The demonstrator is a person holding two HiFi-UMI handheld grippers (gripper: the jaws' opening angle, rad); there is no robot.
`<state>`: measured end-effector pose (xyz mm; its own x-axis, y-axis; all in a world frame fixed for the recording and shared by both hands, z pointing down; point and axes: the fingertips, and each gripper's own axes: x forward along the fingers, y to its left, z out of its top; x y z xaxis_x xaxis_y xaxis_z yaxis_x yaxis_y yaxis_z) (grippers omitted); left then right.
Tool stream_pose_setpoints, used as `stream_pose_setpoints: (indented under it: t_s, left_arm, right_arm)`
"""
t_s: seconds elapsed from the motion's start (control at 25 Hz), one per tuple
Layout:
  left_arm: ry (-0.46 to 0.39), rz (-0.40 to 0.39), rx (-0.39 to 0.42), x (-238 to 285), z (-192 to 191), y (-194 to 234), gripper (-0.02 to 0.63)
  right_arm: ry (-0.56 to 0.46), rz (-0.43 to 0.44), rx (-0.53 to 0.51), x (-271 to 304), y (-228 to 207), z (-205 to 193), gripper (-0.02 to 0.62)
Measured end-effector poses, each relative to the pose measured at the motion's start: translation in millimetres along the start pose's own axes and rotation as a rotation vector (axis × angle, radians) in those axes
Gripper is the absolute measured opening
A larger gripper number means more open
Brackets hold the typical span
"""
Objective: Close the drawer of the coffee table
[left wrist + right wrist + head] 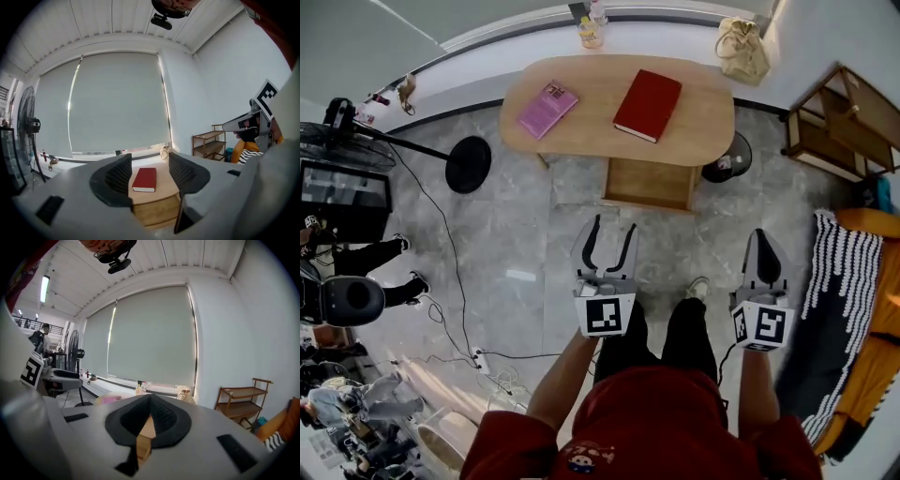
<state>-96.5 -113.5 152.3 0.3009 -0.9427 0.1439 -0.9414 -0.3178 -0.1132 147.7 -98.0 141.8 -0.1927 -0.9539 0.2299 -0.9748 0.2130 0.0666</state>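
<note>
The oval wooden coffee table [703,117] stands ahead of me, its drawer [649,183] pulled out toward me on the near side. A red book [648,105] and a pink book [547,109] lie on top. My left gripper [614,225] hovers open just short of the drawer, nothing between its jaws. In the left gripper view the left gripper [150,164] frames the red book [145,179] and the drawer front [157,212]. My right gripper [760,234] hangs to the drawer's right, shut and empty. In the right gripper view the right gripper [150,397] has its tips meeting.
A standing fan's base [467,164] and cables lie on the floor at left. Another round black base [727,159] sits by the table's right end. A wooden shelf [839,117], a striped cushion [834,300] and a bag [742,52] are at right and back.
</note>
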Motion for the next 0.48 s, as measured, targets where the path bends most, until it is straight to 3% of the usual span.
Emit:
stream_pose_setpoints:
  t_s: [0.2,0.36,0.48]
  left_arm:
    - [0.058,0.01,-0.053,24,-81,-7,0.233]
    - [0.164,-0.053,0.035,36,-162,-24,0.233]
    - [0.177,-0.013,-0.067,46,-221,-32,0.233]
  right_arm:
    - [0.044,0.059,0.004,40,19,-76,-0.002]
    - [0.12,0.099,0.007,63,36,-151,-0.002]
    - [0.151,0.119,0.006,81,46,-209,-0.002]
